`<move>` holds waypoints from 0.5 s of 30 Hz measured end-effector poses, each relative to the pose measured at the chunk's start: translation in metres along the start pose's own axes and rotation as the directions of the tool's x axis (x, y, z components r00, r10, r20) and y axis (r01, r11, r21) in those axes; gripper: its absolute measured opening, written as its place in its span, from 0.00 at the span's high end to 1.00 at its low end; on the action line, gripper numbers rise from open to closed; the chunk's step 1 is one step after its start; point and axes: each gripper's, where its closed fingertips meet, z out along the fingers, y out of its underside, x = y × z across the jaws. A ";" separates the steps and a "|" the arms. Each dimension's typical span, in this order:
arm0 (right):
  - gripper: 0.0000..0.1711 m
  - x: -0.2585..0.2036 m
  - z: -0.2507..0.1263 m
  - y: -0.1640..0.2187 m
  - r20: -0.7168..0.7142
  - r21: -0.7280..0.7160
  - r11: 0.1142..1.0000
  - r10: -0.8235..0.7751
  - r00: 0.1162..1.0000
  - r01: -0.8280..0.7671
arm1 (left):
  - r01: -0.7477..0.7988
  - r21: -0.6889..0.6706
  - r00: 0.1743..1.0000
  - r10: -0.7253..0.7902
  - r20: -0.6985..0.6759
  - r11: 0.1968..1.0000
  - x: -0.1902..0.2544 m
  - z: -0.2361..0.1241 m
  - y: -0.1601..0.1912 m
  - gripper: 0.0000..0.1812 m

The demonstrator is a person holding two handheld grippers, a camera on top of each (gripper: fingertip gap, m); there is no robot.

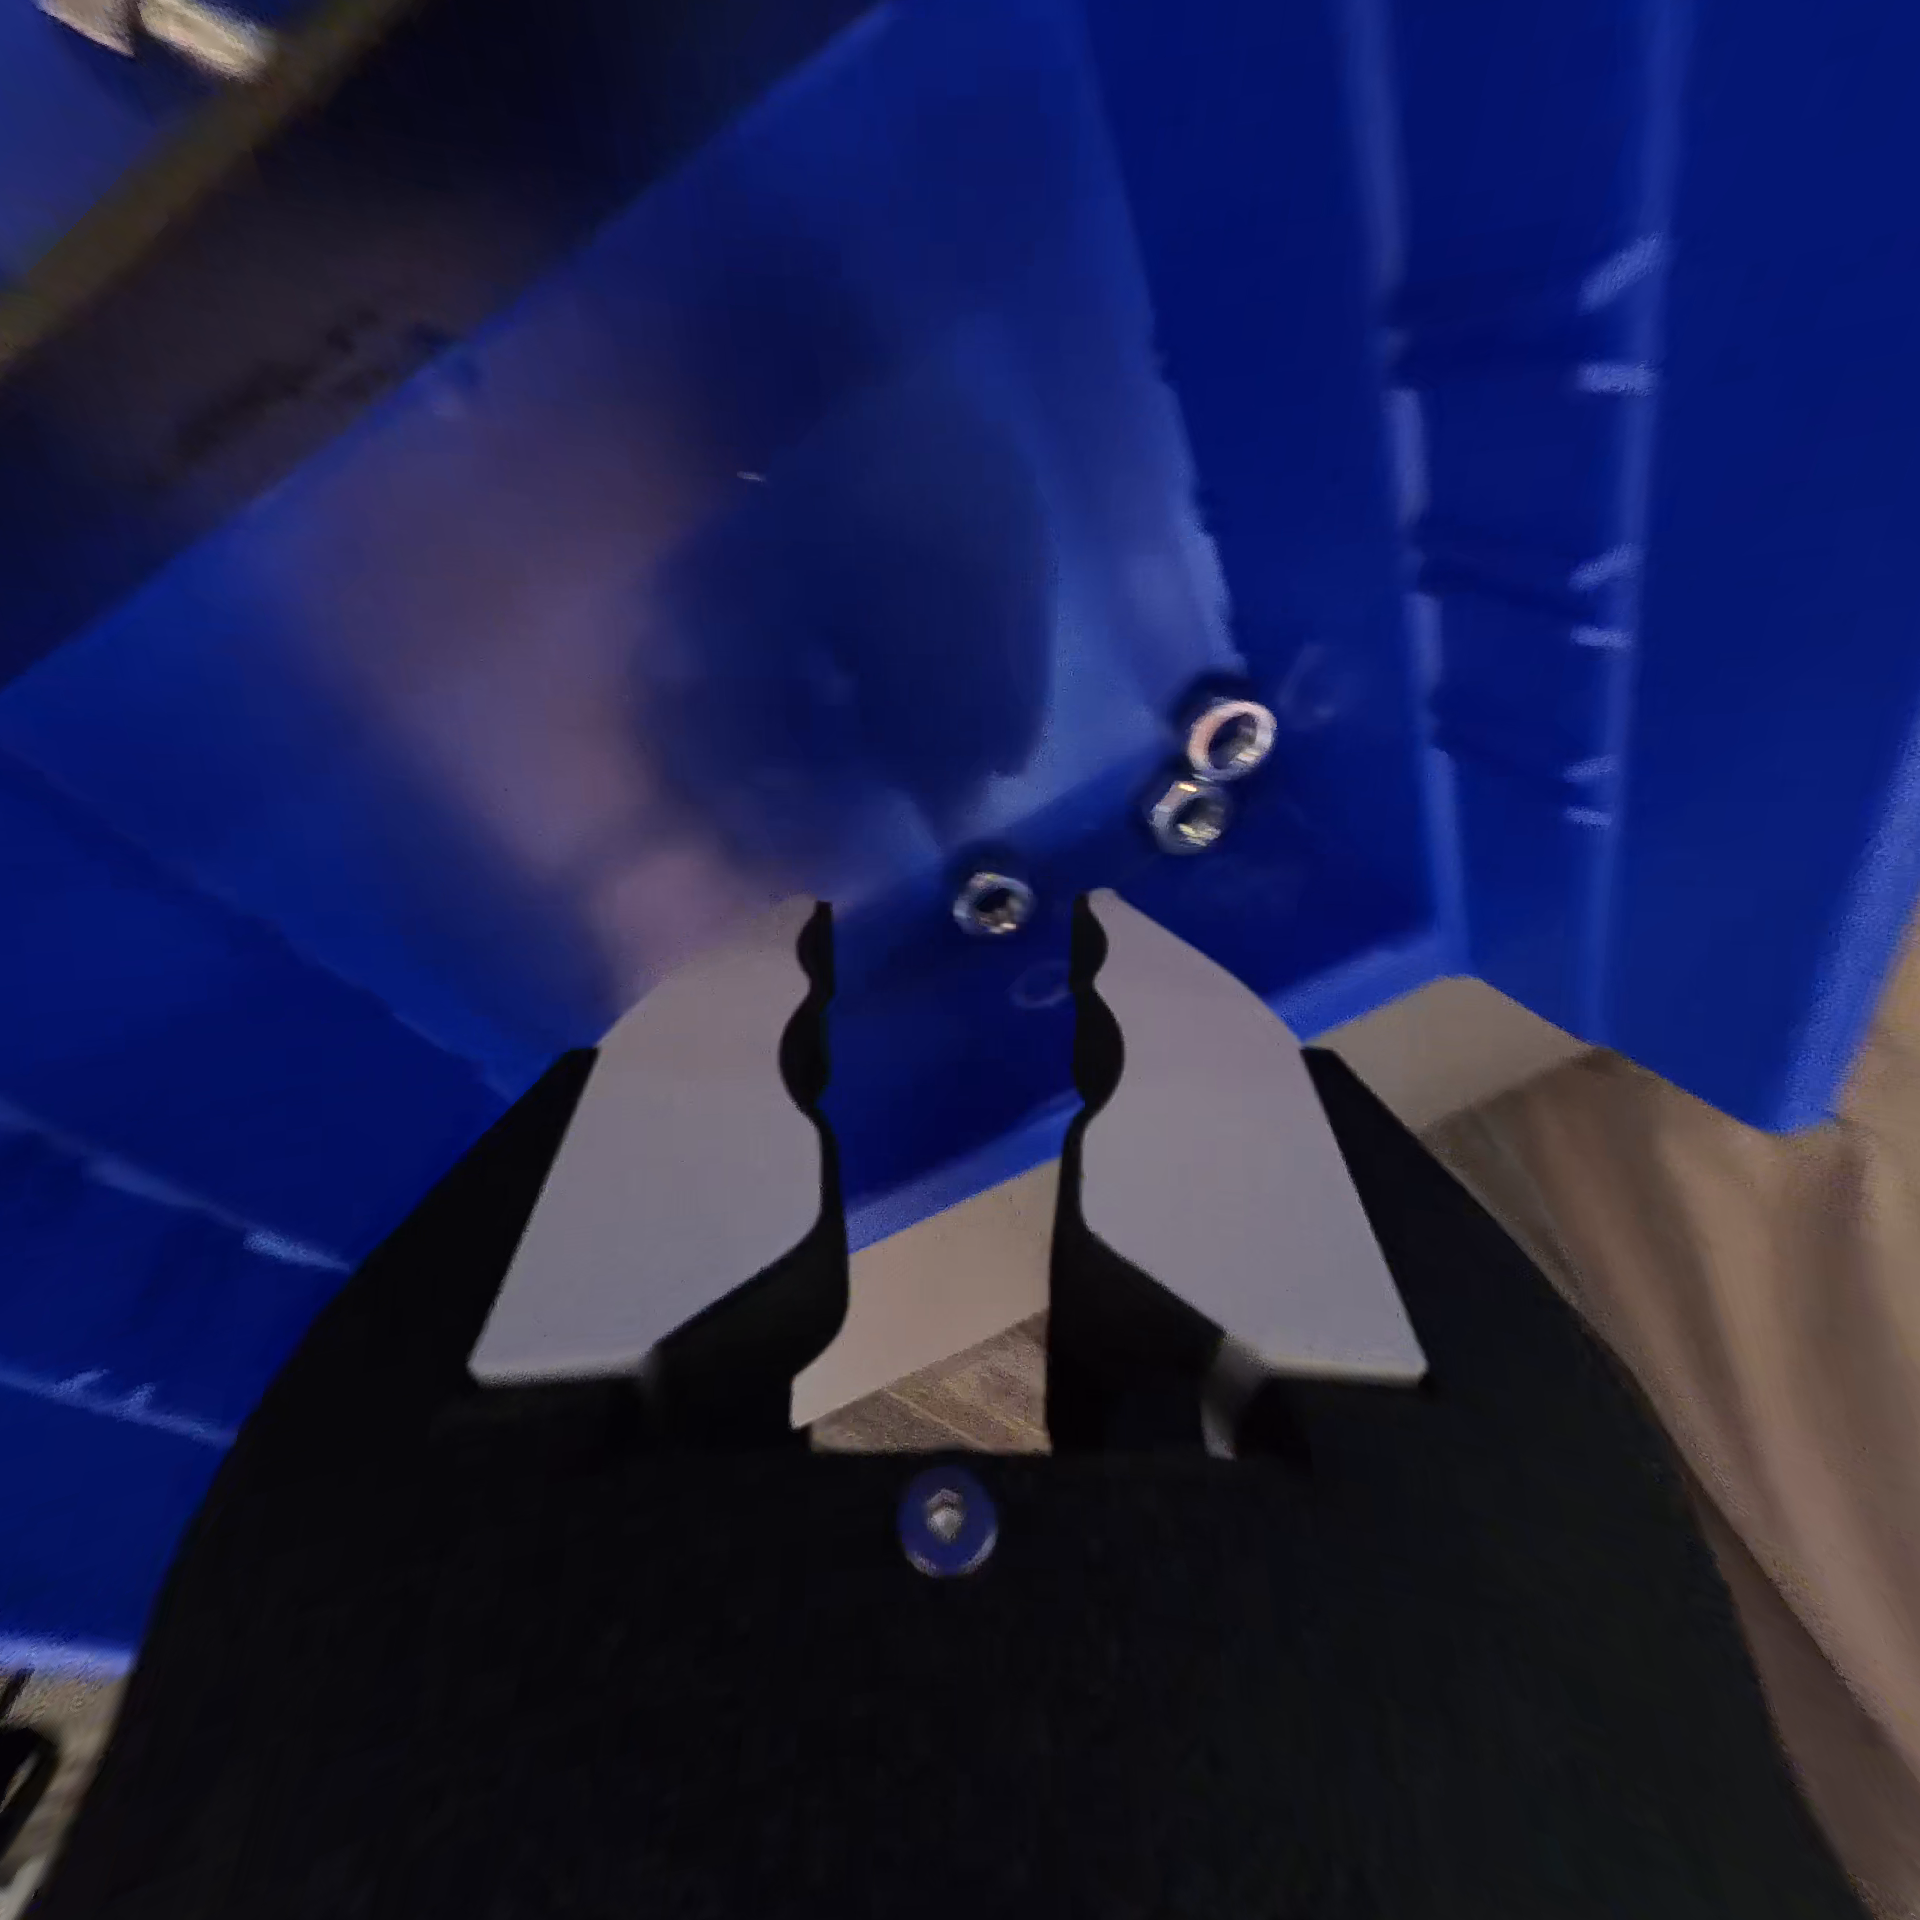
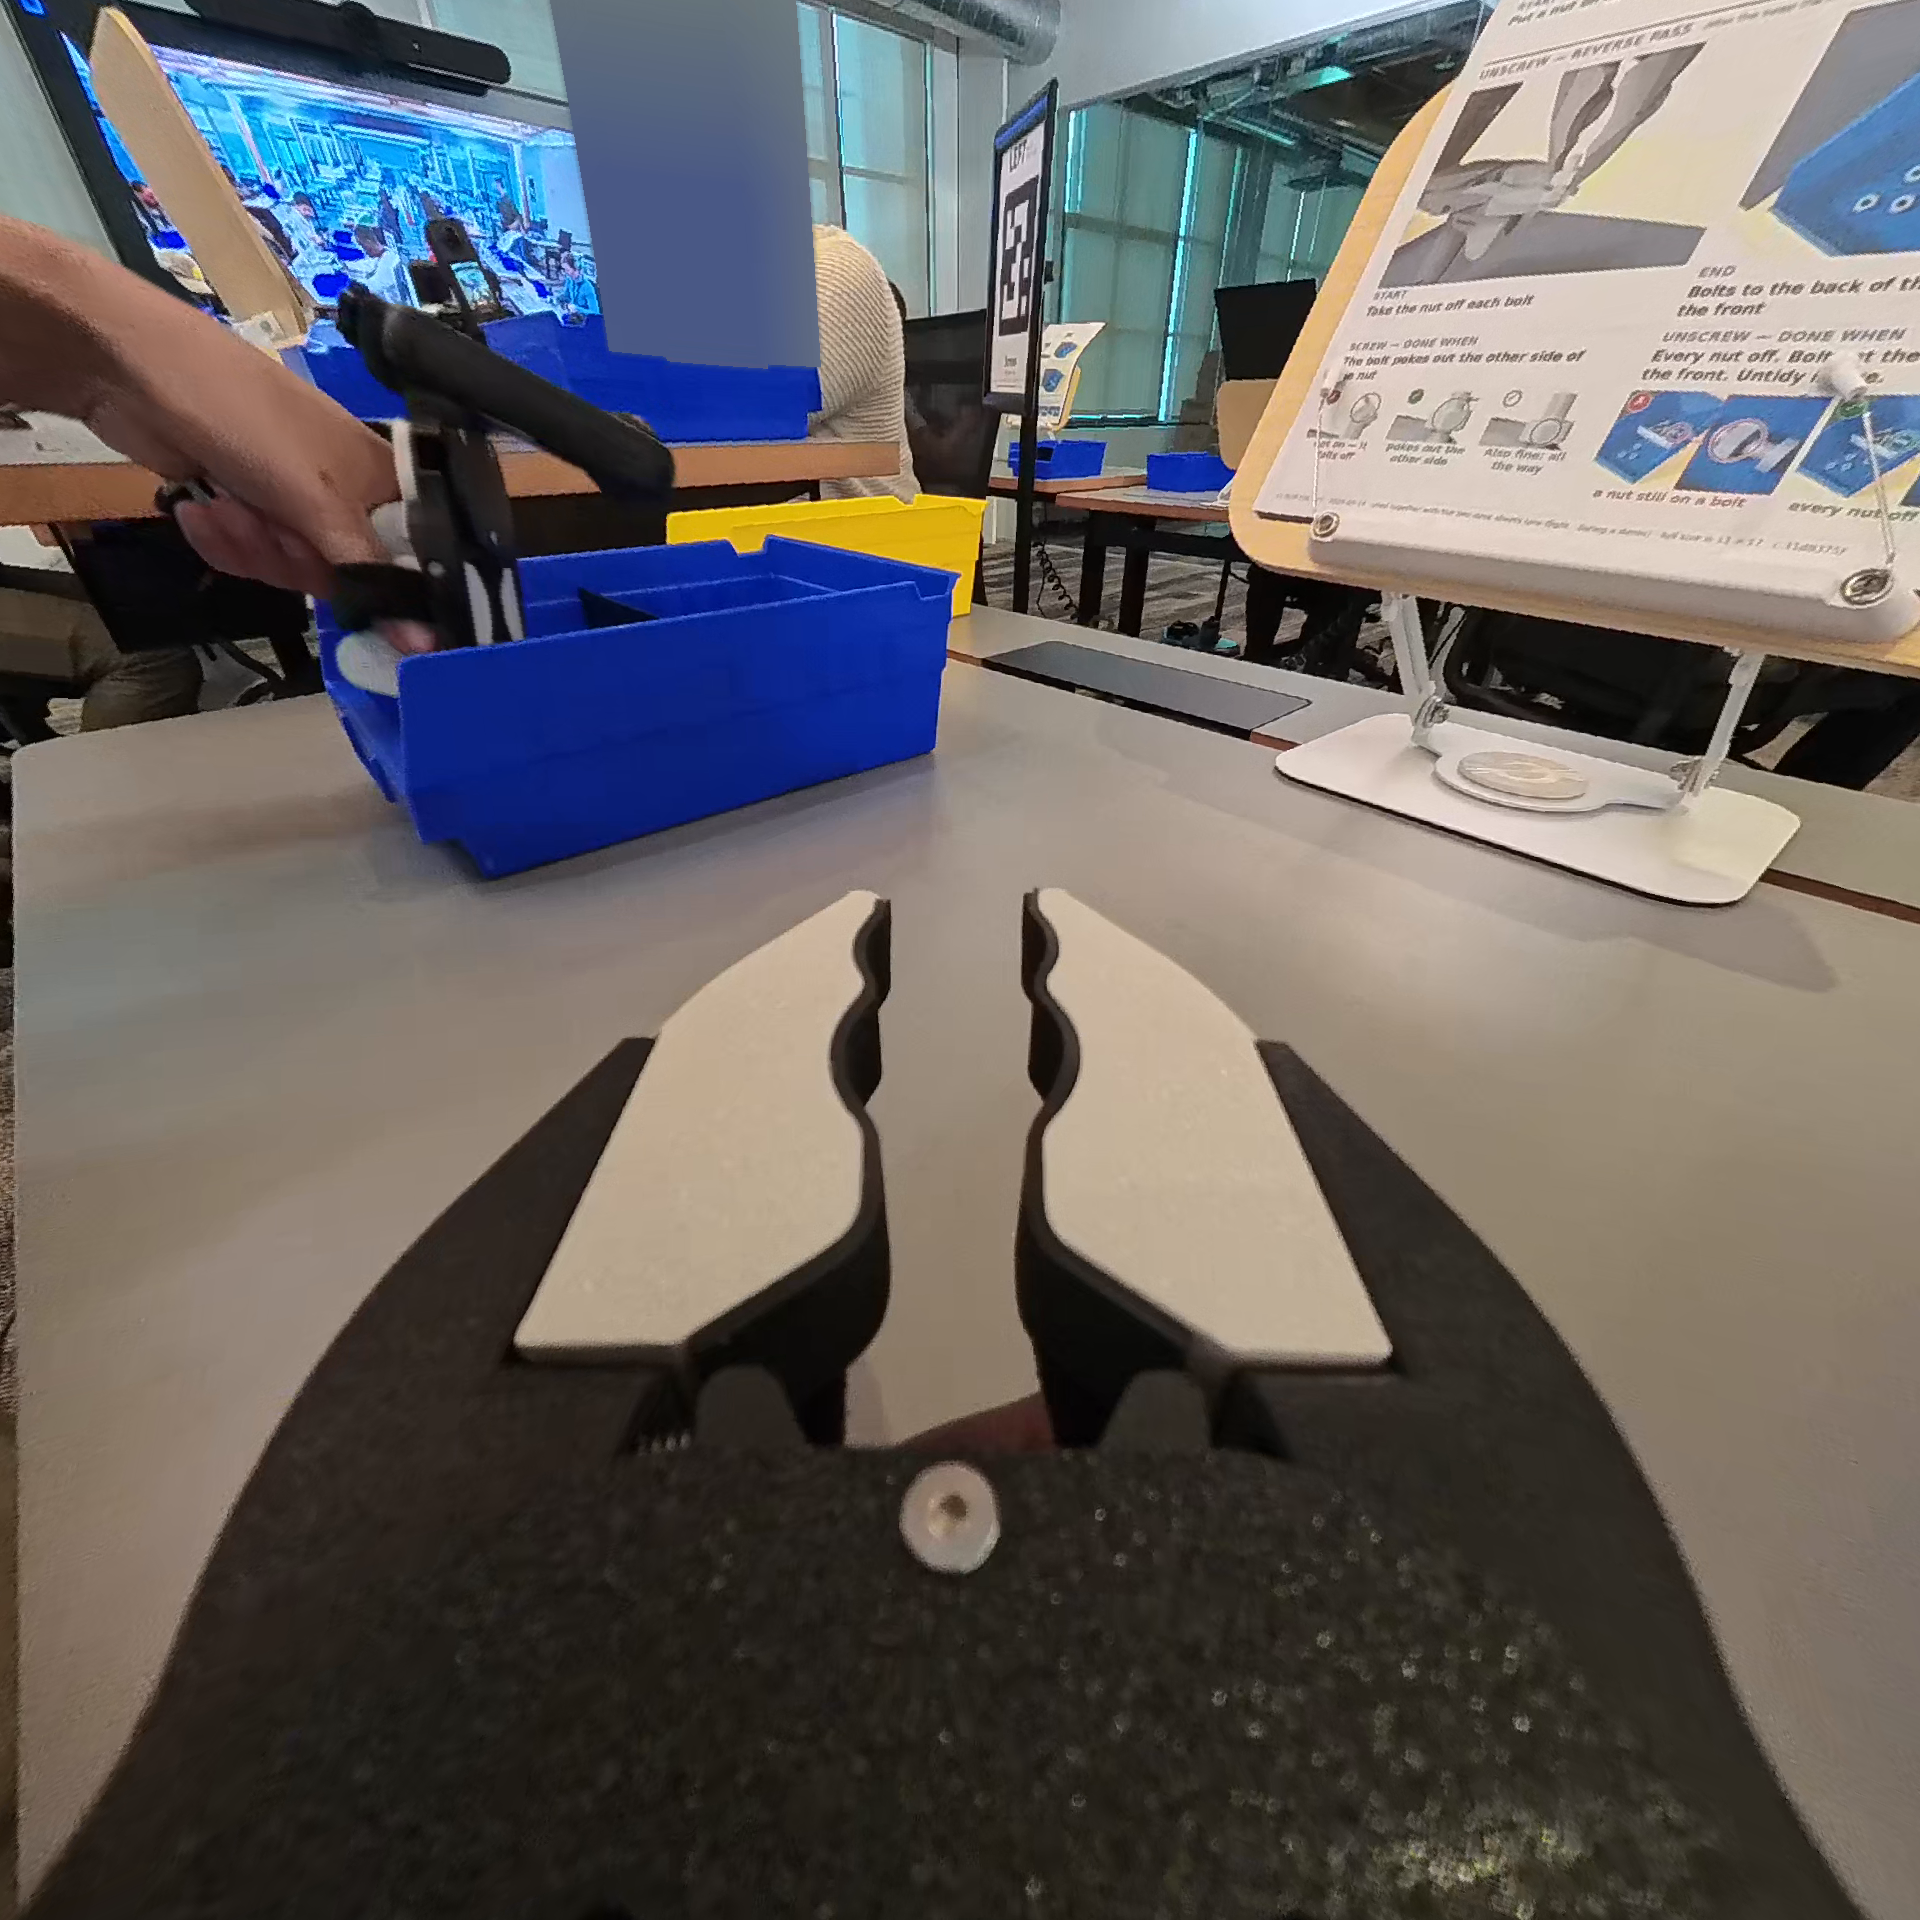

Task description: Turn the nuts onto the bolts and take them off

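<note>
Left tool over the nuts in the bin, right tool idle over the worktop

Left tool [image 1: 951, 914] sits with its jaws apart and nothing between them, inside the blue plastic bin [image 1: 727, 520]; three small silver hex nuts on the bin floor, the nearest nut [image 1: 992, 902] right between the fingertips, the other two nuts [image 1: 1210, 774] touching each other at about 2 o'clock from it; bit blurry tbh; right tool [image 2: 956, 920] is also spread apart, empty, above the grey worktop [image 2: 1455, 1091], bin off at 11 o'clock; white stand with an instruction sheet [image 2: 1621, 312] at 1 o'clock.
</note>
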 end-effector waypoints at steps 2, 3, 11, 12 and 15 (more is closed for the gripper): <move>0.86 0.000 0.000 0.000 0.001 0.000 1.000 -0.002 1.000 0.002 | 0.000 -0.011 1.000 -0.001 -0.031 1.000 0.004 0.003 0.002 0.76; 0.87 -0.001 0.000 0.000 0.001 0.000 1.000 -0.004 1.000 0.004 | -0.002 -0.037 1.000 0.002 -0.008 0.999 0.001 0.007 0.006 0.76; 0.87 -0.001 -0.001 -0.001 0.005 0.006 1.000 -0.006 1.000 0.006 | 0.018 -0.145 0.999 -0.024 -0.044 0.989 0.006 0.021 0.012 0.91; 0.87 -0.001 -0.001 -0.001 0.006 0.005 1.000 -0.006 1.000 0.006 | 0.016 -0.150 0.998 -0.024 -0.055 0.989 0.008 0.022 0.011 0.91; 0.87 -0.002 -0.001 -0.001 0.007 0.005 1.000 -0.011 1.000 0.010 | 0.018 -0.154 0.997 -0.028 -0.065 0.988 0.008 0.022 0.011 0.92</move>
